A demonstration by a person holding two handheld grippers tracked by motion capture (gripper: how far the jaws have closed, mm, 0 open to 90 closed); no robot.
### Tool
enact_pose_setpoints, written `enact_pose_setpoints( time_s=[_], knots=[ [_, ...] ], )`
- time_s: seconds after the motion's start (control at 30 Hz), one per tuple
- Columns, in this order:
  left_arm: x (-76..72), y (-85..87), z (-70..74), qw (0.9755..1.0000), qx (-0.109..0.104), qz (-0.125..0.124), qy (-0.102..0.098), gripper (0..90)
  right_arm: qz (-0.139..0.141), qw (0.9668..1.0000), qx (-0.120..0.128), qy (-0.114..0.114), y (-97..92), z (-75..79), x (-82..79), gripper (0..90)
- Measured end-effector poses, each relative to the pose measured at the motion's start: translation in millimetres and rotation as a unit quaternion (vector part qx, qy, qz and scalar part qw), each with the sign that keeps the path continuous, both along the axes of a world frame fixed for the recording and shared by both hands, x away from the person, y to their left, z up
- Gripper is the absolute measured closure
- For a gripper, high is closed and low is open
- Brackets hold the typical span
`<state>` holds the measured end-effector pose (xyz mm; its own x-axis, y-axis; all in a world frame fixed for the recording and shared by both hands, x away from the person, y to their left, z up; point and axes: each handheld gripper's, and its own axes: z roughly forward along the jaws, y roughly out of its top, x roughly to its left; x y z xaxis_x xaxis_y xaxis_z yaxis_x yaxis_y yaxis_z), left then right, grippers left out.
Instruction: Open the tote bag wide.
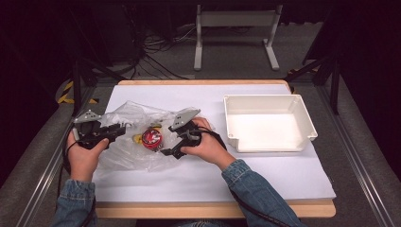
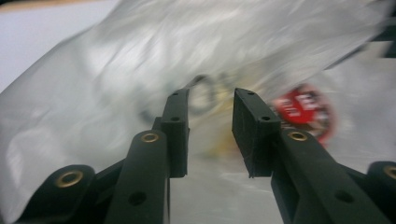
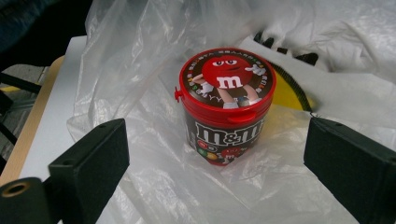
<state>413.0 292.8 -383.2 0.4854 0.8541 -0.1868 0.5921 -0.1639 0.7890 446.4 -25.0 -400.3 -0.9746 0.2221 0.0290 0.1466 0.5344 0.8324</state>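
Note:
A red M&M's tub stands upright on a crumpled clear plastic bag. My right gripper is open wide just right of the tub, its jaws on either side of it without touching. My left gripper is at the bag's left side, pointing toward the tub. Its jaws stand a narrow gap apart with the bag film in front; this view is blurred. A yellow item lies behind the tub, under the plastic.
An empty white tray sits at the right of the white mat. The wooden table edge runs along the front. Beyond the table are a white frame and floor cables.

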Motion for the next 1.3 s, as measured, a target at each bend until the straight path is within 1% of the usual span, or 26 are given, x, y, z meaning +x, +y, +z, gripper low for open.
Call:
enact_pose_setpoints(
  time_s=[0.07, 0.13, 0.2, 0.23, 0.27, 0.37, 0.4, 0.47, 0.57, 0.67, 0.73, 0.77, 0.87, 0.9, 1.03, 1.13, 1.2, 1.3],
  knots=[
    [3.5, 2.2, -6.2, 0.9997, -0.012, 0.018, -0.011, 70.5, -0.004, 1.0000, 0.006, 0.001, 1.1, 0.4, -0.1, 7.5],
    [5.2, 3.1, -8.1, 0.9990, -0.024, 0.032, -0.020, 70.7, -0.010, 0.9999, 0.010, 0.003, 2.6, 0.4, 1.0, 7.6],
    [6.6, 4.3, -7.9, 0.9986, -0.030, 0.036, -0.023, 71.4, -0.018, 0.9998, 0.012, 0.002, 4.7, -0.3, 2.5, 8.2],
    [7.1, 4.6, -8.2, 0.9984, -0.035, 0.039, -0.022, 71.0, -0.024, 0.9996, 0.012, 0.003, 6.5, -1.4, 3.5, 8.6],
    [7.2, 5.3, -8.2, 0.9985, -0.034, 0.039, -0.020, 70.6, -0.029, 0.9995, 0.011, 0.005, 8.4, -2.6, 4.7, 8.8],
    [7.6, 6.2, -9.1, 0.9983, -0.041, 0.039, -0.016, 70.1, -0.039, 0.9991, 0.015, 0.009, 12.9, -5.5, 7.2, 9.4],
    [7.9, 6.9, -8.6, 0.9985, -0.038, 0.038, -0.016, 70.0, -0.043, 0.9989, 0.016, 0.011, 14.4, -6.6, 7.9, 9.4],
    [8.0, 6.3, -8.5, 0.9984, -0.041, 0.035, -0.016, 69.2, -0.052, 0.9984, 0.018, 0.014, 17.6, -9.8, 10.0, 8.6],
    [7.6, 4.5, -8.2, 0.9987, -0.040, 0.030, -0.014, 68.1, -0.052, 0.9986, 0.009, 0.008, 22.2, -15.2, 12.0, 7.0],
    [6.9, 2.6, -7.7, 0.9989, -0.037, 0.024, -0.014, 64.6, -0.052, 0.9986, 0.006, 0.012, 27.1, -21.1, 13.0, 4.7],
    [6.2, 0.9, -6.1, 0.9991, -0.031, 0.024, -0.015, 63.7, -0.052, 0.9984, 0.010, 0.021, 31.0, -26.4, 13.4, 3.1],
    [5.9, -0.3, -5.6, 0.9990, -0.036, 0.022, -0.016, 63.5, -0.051, 0.9984, 0.010, 0.023, 32.8, -28.9, 13.6, 3.0],
    [5.7, -0.8, -4.6, 0.9991, -0.033, 0.019, -0.017, 63.4, -0.052, 0.9982, 0.013, 0.028, 36.3, -33.5, 13.9, 2.6],
    [5.6, -0.8, -4.4, 0.9992, -0.033, 0.017, -0.017, 63.0, -0.058, 0.9975, 0.022, 0.035, 39.3, -37.5, 13.9, 2.5],
    [5.8, -0.3, -4.6, 0.9991, -0.034, 0.018, -0.015, 62.7, -0.064, 0.9967, 0.029, 0.041, 42.7, -41.3, 13.0, 2.5],
    [5.6, -0.2, -4.9, 0.9991, -0.034, 0.017, -0.016, 62.2, -0.065, 0.9968, 0.029, 0.037, 45.6, -43.6, 11.6, 2.6],
    [5.1, -0.6, -4.9, 0.9992, -0.033, 0.018, -0.014, 60.1, -0.068, 0.9968, 0.029, 0.030, 47.9, -45.6, 10.6, 2.8],
    [3.7, -0.7, -4.7, 0.9992, -0.032, 0.017, -0.016, 59.5, -0.073, 0.9965, 0.033, 0.024, 50.0, -47.6, 9.3, 3.5]
  ],
)
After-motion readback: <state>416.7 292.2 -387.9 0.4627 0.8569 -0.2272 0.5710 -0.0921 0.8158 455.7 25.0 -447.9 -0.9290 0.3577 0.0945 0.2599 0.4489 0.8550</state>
